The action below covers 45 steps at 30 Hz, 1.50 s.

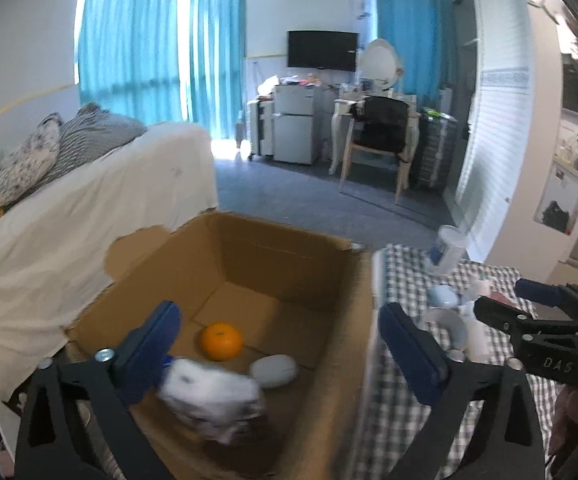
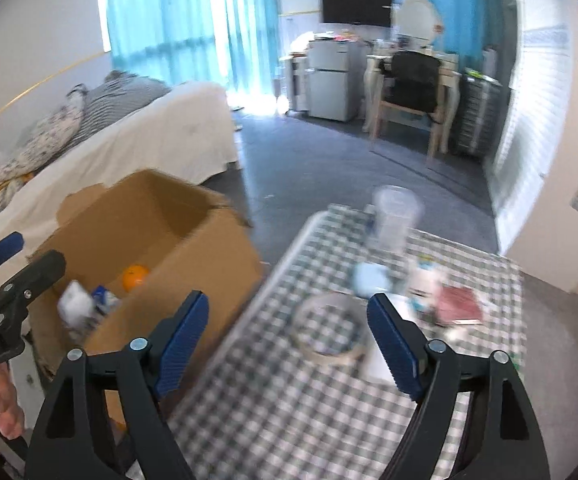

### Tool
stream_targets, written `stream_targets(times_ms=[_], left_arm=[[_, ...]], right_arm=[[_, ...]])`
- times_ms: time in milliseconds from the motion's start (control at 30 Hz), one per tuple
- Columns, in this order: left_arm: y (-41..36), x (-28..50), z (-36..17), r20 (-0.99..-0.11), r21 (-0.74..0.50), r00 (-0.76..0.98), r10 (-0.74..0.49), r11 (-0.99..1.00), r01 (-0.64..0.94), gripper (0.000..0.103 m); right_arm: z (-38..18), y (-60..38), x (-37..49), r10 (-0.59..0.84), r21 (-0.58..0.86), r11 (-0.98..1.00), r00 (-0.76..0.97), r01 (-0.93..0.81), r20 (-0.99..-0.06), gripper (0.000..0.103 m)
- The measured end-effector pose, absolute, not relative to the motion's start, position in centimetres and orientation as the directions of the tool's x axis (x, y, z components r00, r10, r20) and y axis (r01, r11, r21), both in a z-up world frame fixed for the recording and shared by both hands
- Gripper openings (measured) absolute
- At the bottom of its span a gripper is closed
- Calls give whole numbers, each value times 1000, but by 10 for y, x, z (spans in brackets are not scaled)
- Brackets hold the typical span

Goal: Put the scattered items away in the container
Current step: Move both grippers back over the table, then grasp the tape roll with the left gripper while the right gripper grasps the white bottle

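Standing open-topped between the white-covered bed (image 1: 89,200) and the checked tablecloth (image 2: 273,400), the cardboard box (image 1: 353,320) served as the landmark for everything else. The bed lay to the box's left, and the table with its green-and-white cloth butted against the box's right wall. Beyond the box, across the grey floor, stood a small fridge (image 1: 295,128) and a black chair (image 1: 385,132).

The left gripper (image 1: 281,356) hung over the box's open top, its blue pads (image 1: 149,352) spread wide and pressing on nothing. Below and between them a blurred white packet (image 1: 213,404) appeared inside the box, touching neither pad; whether it was resting on the bottom could not be told. The right gripper (image 2: 289,344) hovered to the box's right, over the cloth, its jaws also wide and empty.

To the right of the box, on the cloth, were a clear plastic cup (image 2: 395,220), a roll of tape (image 2: 331,332), a pale blue item (image 2: 369,278) and a red packet (image 2: 459,304), all smeared by blur. On the box's floor sat an orange (image 1: 222,341), with a pale oval object (image 1: 273,371) just beside it.
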<state>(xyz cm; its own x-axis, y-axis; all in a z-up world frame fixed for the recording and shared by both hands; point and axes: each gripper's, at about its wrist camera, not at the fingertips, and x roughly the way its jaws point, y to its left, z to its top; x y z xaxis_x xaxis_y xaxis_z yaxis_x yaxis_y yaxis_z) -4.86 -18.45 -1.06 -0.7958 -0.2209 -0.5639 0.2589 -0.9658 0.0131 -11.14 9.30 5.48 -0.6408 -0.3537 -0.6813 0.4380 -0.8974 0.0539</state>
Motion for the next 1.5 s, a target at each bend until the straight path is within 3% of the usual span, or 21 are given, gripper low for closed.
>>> stream_targets(times_ms=[133, 300, 700, 1000, 1100, 1167, 1233, 1333, 1500], left_arm=[[-150, -62, -16, -584, 30, -788, -196, -975, 220, 103], [-112, -75, -22, -593, 30, -791, -150, -986, 164, 103], [-34, -112, -53, -633, 84, -770, -79, -996, 33, 103], [-25, -126, -77, -643, 61, -766, -17, -998, -28, 103], [-25, -138, -91, -671, 55, -742, -19, -998, -25, 86], [-26, -148, -102, -694, 66, -719, -41, -998, -6, 65], [-30, -160, -116, -723, 81, -687, -71, -997, 18, 55], [-36, -173, -133, -755, 78, -652, -75, -997, 24, 47], [-37, -189, -149, -769, 99, -633, -93, -995, 26, 45]], right_arm=[[57, 137, -114, -286, 36, -932, -671, 361, -684, 95], [56, 188, -117, -214, 26, -962, -689, 273, -693, 98], [31, 252, -118, -165, 56, -982, -674, 181, -720, 99], [10, 267, -119, -163, 74, -984, -652, 162, -741, 99], [6, 267, -118, -165, 76, -984, -646, 164, -745, 99], [2, 266, -119, -167, 74, -983, -640, 170, -750, 99], [-1, 264, -120, -166, 69, -982, -635, 175, -755, 99], [-5, 261, -122, -166, 66, -981, -627, 180, -761, 99], [-8, 254, -126, -170, 63, -980, -622, 190, -764, 99]])
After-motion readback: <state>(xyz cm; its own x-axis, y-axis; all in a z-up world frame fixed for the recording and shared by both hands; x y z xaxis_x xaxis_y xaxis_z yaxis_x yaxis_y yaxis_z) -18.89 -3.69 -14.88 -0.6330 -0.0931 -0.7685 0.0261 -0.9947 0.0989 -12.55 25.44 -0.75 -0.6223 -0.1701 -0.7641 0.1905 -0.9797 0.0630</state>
